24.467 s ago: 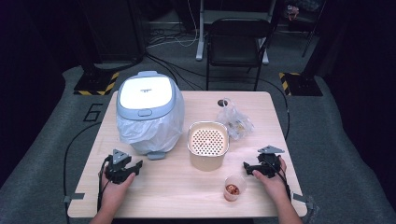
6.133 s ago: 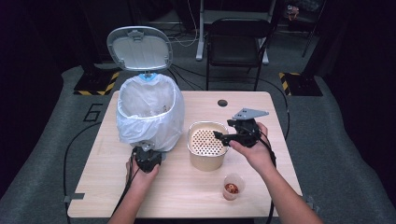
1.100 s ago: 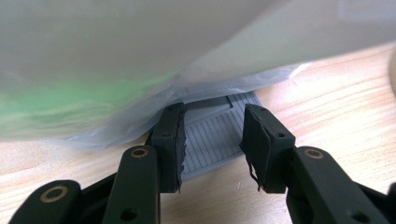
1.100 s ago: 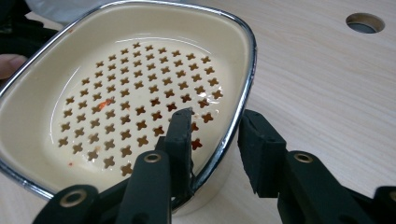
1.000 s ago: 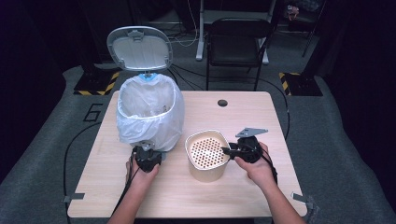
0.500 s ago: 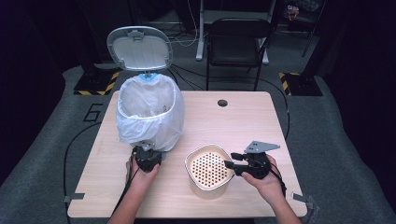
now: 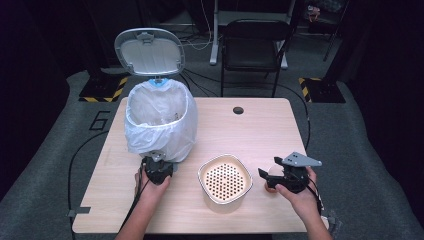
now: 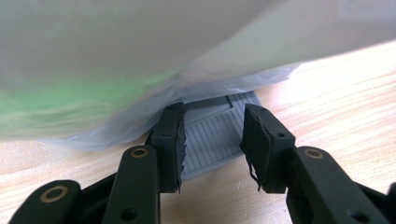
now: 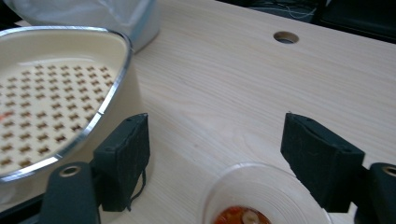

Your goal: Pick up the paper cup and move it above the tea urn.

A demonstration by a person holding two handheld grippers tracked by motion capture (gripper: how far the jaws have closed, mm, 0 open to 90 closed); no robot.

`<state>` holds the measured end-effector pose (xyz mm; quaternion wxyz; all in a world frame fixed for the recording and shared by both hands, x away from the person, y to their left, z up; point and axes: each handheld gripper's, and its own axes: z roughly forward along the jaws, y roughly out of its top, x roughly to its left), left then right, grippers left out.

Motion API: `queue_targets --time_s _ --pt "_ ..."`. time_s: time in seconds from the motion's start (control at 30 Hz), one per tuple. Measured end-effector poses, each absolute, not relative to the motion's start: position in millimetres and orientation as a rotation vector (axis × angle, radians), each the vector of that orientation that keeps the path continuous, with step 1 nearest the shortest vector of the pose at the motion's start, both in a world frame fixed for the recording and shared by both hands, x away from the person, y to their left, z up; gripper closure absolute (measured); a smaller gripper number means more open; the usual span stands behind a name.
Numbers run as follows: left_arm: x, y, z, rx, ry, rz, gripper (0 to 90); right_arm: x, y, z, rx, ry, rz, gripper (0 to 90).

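The bin (image 7: 160, 122) stands toward the left edge of the table (image 7: 260, 130), its lid (image 7: 149, 51) swung up and back, so the white bag (image 7: 150, 142) lining it gapes open for whatever comes next. The left gripper (image 7: 158, 170) sits low at the foot of the bin near the front edge. In the left gripper view its jaws stand a little apart over the grey ribbed pedal (image 8: 219, 135), gripping nothing. It seems to be pressing that pedal down to hold the lid up, though the bag hides the contact.

The cream strainer bowl (image 7: 224, 181) with the perforated bottom rests near the middle of the front edge, just right of the bin, handy for a tip into the bag. It looks nearly empty.

The right gripper (image 7: 280, 177) hovers near the front right corner, its jaws spread wide and holding nothing. They straddle a small clear cup (image 9: 261, 196) with something orange-red inside. The left-hand jaw, as that view shows it, lies close against the bowl's wall. The likely aim is to close on the cup and carry its scraps to the bin.
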<state>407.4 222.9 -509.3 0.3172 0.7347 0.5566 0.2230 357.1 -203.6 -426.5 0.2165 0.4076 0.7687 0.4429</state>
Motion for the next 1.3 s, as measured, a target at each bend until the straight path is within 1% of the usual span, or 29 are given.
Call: queue_targets --time_s 0.23,0.67,0.9,1.07,1.3 --pt "407 223 -509 1.934 1.466 0.587 59.0 357 -217 -440 1.164 2.111 1.187 20.0" --pt "407 223 -509 1.932 1.466 0.587 59.0 355 -225 -460 1.192 2.119 1.156 19.3" --pt "407 223 -509 1.935 1.466 0.587 59.0 352 -226 -454 1.161 2.080 1.196 19.3" --pt "407 223 -509 1.933 1.466 0.588 59.0 351 -231 -447 1.172 2.042 1.178 15.2" --pt "407 223 -509 1.933 1.467 0.587 59.0 357 -236 -462 1.229 2.085 1.130 14.5"
